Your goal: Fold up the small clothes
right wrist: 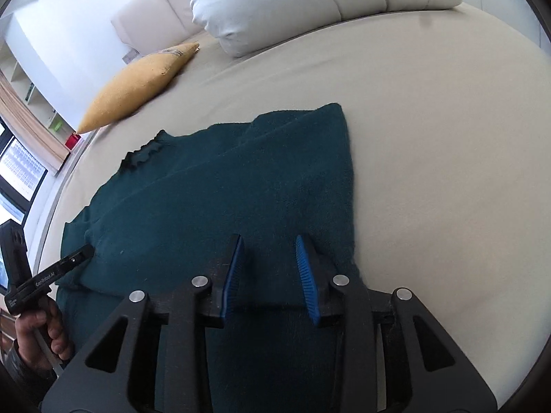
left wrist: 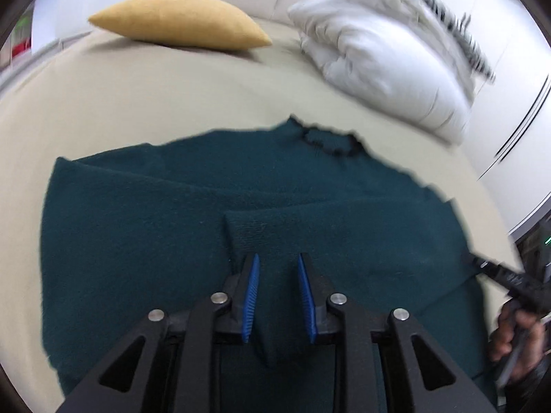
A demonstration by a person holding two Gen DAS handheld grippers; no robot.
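A: Found the dark green sweater (left wrist: 155, 206) where?

B: Spread flat on the beige bed sheet (left wrist: 137, 103), ruffled collar (left wrist: 330, 143) pointing away from both cameras. Had one sleeve (left wrist: 327, 220) folded in across the sweater's chest.

A: Checked the left gripper (left wrist: 275, 258)?

B: Hung low over the sweater's near hem, blue-padded fingers (left wrist: 253, 282) held apart. Straddled a loose ridge of the knit without pinching it.

A: And the right gripper (right wrist: 268, 241)?

B: Sat with its jaws parted too, above the sweater's near hem toward the right edge. Clamped nothing.

A: Spotted anything beyond the sweater?

B: Made out a yellow cushion (left wrist: 179, 20) well past the sweater's collar on the left-hand side. Also saw a bunched white duvet (left wrist: 378, 55) past the collar on the right, somewhat blurred in the left wrist view.
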